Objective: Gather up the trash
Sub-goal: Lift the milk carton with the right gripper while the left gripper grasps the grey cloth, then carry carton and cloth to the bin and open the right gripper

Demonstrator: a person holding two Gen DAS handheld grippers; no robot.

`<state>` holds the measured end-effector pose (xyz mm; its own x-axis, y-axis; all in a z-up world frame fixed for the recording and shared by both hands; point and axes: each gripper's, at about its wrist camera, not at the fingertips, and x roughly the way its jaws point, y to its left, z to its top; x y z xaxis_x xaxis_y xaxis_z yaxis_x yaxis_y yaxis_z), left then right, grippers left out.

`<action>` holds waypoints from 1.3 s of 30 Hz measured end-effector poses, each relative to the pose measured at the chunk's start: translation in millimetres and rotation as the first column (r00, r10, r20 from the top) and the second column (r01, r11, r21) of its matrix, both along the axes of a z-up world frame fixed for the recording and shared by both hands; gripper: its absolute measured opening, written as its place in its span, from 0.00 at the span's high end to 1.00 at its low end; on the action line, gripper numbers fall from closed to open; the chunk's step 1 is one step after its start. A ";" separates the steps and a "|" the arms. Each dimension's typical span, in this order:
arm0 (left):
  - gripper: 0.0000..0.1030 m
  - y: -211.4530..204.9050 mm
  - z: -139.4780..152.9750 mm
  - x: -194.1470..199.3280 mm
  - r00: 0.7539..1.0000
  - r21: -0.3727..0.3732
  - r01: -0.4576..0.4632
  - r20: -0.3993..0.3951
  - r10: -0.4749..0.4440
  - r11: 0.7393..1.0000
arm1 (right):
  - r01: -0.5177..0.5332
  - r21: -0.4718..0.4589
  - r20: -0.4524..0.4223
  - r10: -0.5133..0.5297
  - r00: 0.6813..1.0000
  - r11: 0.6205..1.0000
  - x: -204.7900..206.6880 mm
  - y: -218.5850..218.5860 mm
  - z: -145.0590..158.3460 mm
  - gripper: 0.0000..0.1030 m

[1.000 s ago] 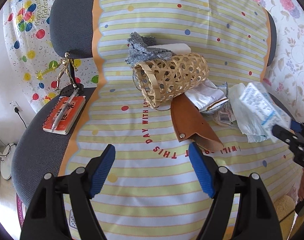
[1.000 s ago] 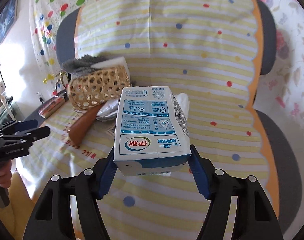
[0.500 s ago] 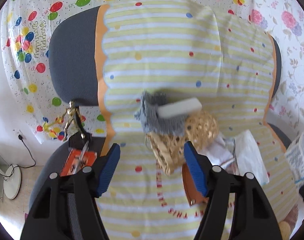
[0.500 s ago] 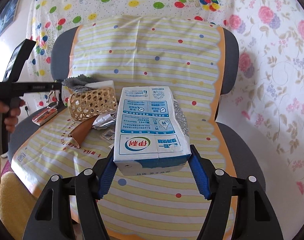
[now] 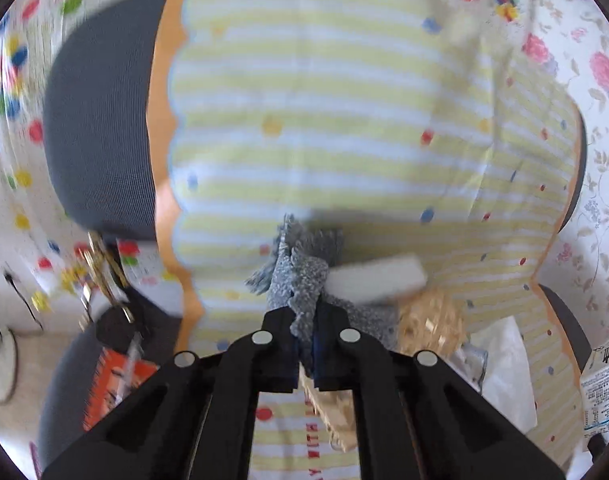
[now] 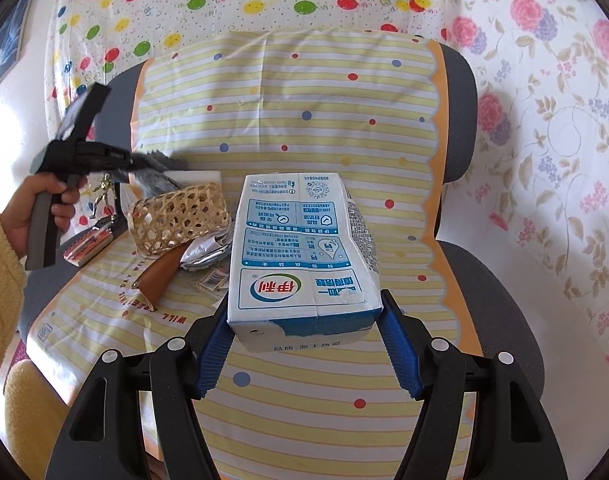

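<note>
**Left tongs clamp the grey cloth; carton in the right**

Since a second ago the left tongs (image 5: 304,344) have gone from wide open over the striped cover to closed on the fuzzy grey cloth (image 5: 300,280), which sticks up between their blue pads. The right tongs (image 6: 306,344) keep their hold on the blue-and-white milk carton (image 6: 300,256), gripped at its lower end with the pads pressing both sides and the carton lying back away from the camera, above the seat.

The grey cloth sits behind the woven bamboo basket (image 6: 180,220), which lies on its side on the seat of the grey office chair (image 6: 488,280). A white foam block (image 5: 376,280) lies just beside the cloth. In front of the basket are a brown leather sheath (image 6: 160,276), crumpled silver foil wrappers (image 6: 204,250) and a small barcode scrap (image 6: 213,280).

A yellow-and-white striped dotted sheet (image 6: 304,120) covers the chair seat and back. On the bare seat to the left stand a small gold figurine (image 6: 104,192) and an orange notebook (image 6: 89,244). A hand (image 6: 36,208) in a fuzzy yellow sleeve (image 6: 0,280) grips the left tool's handle. Balloon-print and floral cloths hang behind.
</note>
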<state>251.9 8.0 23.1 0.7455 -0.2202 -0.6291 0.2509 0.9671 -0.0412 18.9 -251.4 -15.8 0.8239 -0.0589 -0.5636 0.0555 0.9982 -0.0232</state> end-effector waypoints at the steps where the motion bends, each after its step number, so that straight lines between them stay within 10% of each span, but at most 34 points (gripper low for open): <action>1: 0.98 -2.2 16.1 -7.7 0.998 0.004 0.002 0.056 -0.002 1.000 | 0.003 0.003 0.004 -0.003 1.000 1.000 -0.8 -1.7 1.4 0.33; 6: 0.99 -13.1 80.5 -38.0 0.971 0.021 0.029 0.235 -0.033 0.999 | 0.020 0.023 0.026 -0.021 0.999 1.000 -4.7 -8.6 10.3 0.33; 9: 0.99 -31.4 87.3 -31.3 0.977 0.128 0.020 0.207 -0.046 0.992 | 0.029 0.044 0.003 -0.029 1.000 0.999 -3.3 -13.2 11.8 0.33; 11: 0.99 -30.6 88.2 -33.2 0.984 0.018 0.124 0.124 -0.125 0.992 | 0.032 0.072 0.006 -0.032 0.999 0.997 -8.0 -16.1 14.5 0.33; 16: 0.99 -37.7 111.9 -81.4 0.954 -0.077 0.239 0.206 -0.219 0.968 | 0.051 0.049 0.033 -0.053 0.998 0.997 -25.7 -19.1 23.2 0.33; 18: 0.99 -54.6 113.9 -94.6 0.949 0.033 0.215 0.228 -0.217 0.976 | 0.063 0.043 0.033 -0.064 0.997 0.997 -30.6 -22.6 26.0 0.33; 20: 0.99 -62.8 100.9 -95.9 0.952 -0.014 0.283 0.129 -0.279 0.959 | 0.076 0.054 0.038 -0.078 0.996 0.996 -37.4 -27.2 28.6 0.33; 22: 0.99 -89.8 75.1 -104.5 0.963 0.219 0.227 0.096 -0.252 0.949 | 0.085 0.054 0.042 -0.087 0.995 0.995 -43.5 -29.6 30.6 0.33; 24: 0.99 -91.8 60.8 -109.3 0.942 0.108 0.335 -0.007 -0.336 0.936 | 0.091 0.053 0.046 -0.093 0.995 0.994 -50.1 -31.8 33.0 0.33; 30: 0.99 -98.2 43.0 -146.0 0.908 0.068 0.417 0.018 -0.419 0.906 | 0.072 0.078 0.065 -0.078 0.995 0.994 -66.4 -32.6 38.0 0.33; 39: 0.99 -39.8 99.3 -140.6 0.950 -0.041 0.254 0.200 -0.241 0.966 | 0.084 0.090 0.047 -0.089 0.995 0.992 -67.2 -34.4 34.7 0.33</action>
